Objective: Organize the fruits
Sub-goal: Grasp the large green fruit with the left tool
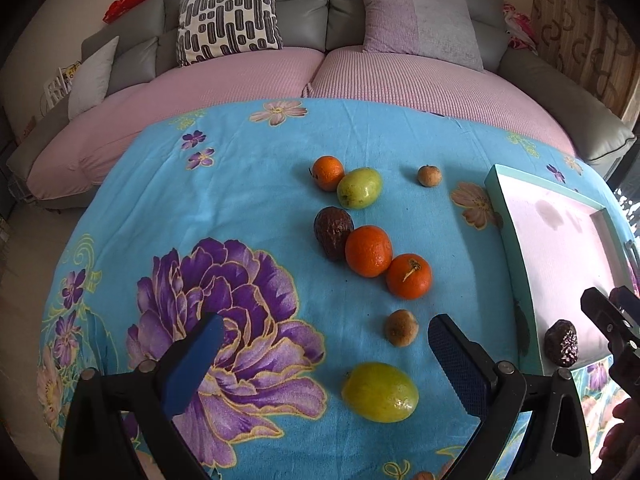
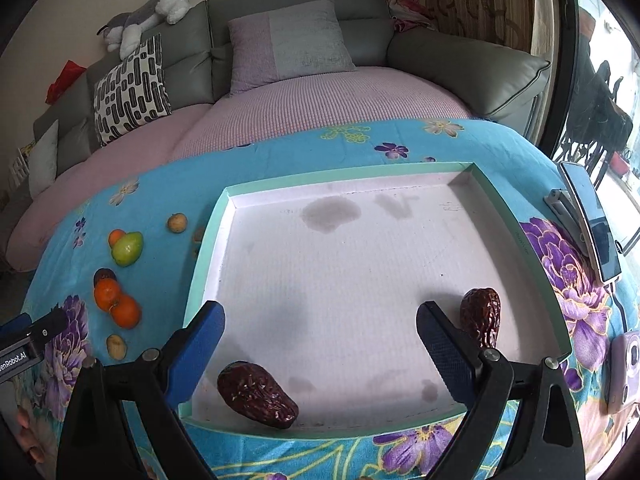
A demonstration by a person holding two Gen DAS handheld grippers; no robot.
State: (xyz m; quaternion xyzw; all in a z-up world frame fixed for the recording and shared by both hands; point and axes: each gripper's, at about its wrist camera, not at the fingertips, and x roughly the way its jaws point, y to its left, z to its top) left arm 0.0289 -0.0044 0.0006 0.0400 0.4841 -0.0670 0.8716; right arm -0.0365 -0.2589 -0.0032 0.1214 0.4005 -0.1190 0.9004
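Note:
In the left wrist view, three oranges (image 1: 368, 251), a dark avocado (image 1: 333, 236), two green fruits (image 1: 359, 188) and two small brown fruits (image 1: 402, 328) lie on the blue floral cloth. My left gripper (image 1: 324, 344) hangs open above the near green fruit (image 1: 380, 392) and holds nothing. The pale green tray (image 2: 344, 174) with a white floor holds two dark avocados, one at its near edge (image 2: 258, 394) and one at the right (image 2: 480, 320). My right gripper (image 2: 320, 332) stands open over the tray, empty, with the near avocado lying below its left finger.
A phone (image 2: 592, 228) on a stand and a small purple camera (image 2: 628, 368) sit on the cloth right of the tray. A grey sofa with cushions (image 1: 230, 16) runs behind the table. One finger of the left gripper (image 2: 36, 332) shows at the left edge of the right wrist view.

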